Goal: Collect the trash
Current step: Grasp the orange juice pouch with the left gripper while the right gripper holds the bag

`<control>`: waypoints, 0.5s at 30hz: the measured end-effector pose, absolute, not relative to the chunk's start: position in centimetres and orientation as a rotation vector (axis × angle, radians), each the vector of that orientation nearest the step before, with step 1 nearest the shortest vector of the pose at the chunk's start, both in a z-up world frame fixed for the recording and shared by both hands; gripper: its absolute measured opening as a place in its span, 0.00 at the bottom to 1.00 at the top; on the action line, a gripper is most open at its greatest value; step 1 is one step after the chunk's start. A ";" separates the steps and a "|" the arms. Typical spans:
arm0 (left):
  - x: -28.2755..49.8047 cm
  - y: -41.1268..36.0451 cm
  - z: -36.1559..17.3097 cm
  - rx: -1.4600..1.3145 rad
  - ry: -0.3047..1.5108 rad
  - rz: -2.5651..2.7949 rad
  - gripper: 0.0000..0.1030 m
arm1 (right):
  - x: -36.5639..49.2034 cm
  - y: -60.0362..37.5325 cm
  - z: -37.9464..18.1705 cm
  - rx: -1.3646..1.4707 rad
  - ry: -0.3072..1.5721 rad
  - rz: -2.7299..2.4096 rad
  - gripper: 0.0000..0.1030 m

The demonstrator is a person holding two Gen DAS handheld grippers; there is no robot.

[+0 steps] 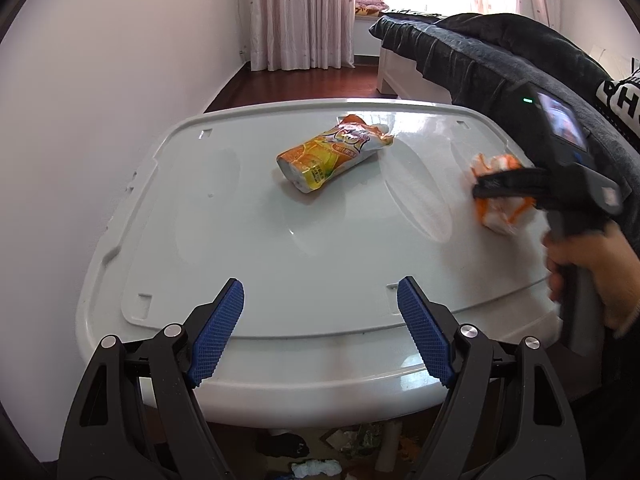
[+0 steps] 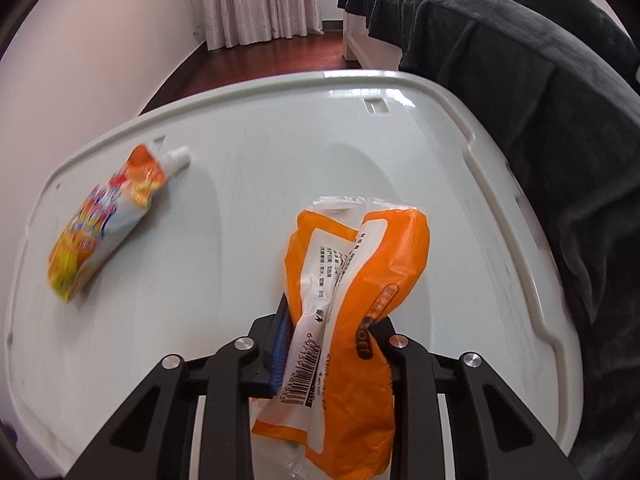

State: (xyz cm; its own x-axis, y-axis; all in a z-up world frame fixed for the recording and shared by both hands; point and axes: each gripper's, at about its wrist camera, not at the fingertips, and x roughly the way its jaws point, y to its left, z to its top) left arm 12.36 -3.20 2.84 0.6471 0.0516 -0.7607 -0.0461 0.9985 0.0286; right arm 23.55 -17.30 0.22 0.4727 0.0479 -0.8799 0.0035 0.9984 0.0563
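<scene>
Black right gripper (image 2: 332, 344) pinches the crinkled orange-and-white plastic wrapper (image 2: 360, 280) at lower centre; left gripper (image 1: 320, 320) gapes, empty.

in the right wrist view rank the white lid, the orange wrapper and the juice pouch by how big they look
Largest to smallest, as they look:
1. white lid
2. orange wrapper, clamped in the right gripper; its nearness to the camera inflates it
3. juice pouch
</scene>
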 end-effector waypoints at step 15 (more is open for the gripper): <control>18.3 -3.3 2.8 0.060 0.936 -0.078 0.75 | 13.7 -19.5 0.0 0.123 0.997 0.159 0.25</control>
